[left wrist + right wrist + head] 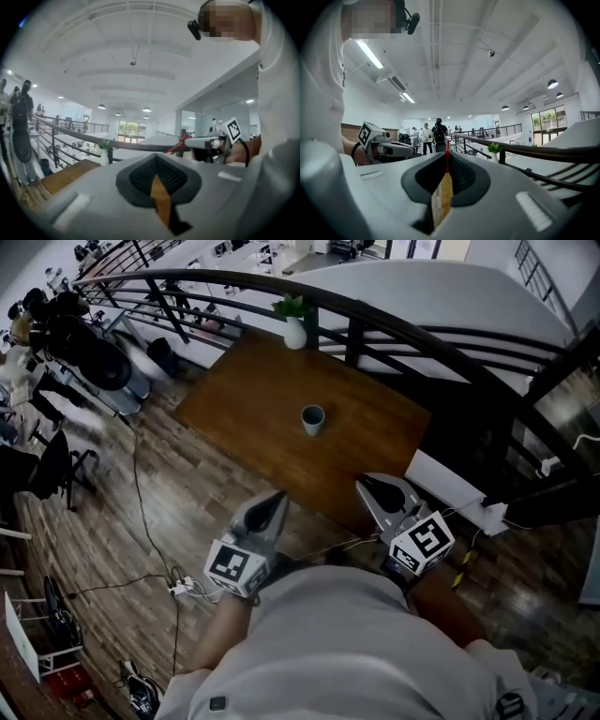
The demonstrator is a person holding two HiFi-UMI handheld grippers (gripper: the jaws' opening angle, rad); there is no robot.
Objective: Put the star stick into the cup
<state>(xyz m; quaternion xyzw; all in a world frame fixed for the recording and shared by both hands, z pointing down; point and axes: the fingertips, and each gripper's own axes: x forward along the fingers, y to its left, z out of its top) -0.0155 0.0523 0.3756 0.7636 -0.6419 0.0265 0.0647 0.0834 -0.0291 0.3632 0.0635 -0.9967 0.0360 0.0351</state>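
A small grey-green cup (313,419) stands upright near the middle of the wooden table (244,390). My right gripper (367,486) hovers over the table's near edge, short of the cup. Its jaws are shut on a thin red star stick (446,157), whose red end (180,145) pokes out past the right gripper (206,142) in the left gripper view. In the head view the stick is too small to make out. My left gripper (277,498) hangs beside it over the floor, shut (157,161) and holding nothing. The cup shows in neither gripper view.
A white vase with a green plant (294,329) stands at the table's far edge against a dark curved railing (403,329). Cables and a power strip (183,587) lie on the wood floor on the left. People (433,136) stand far off.
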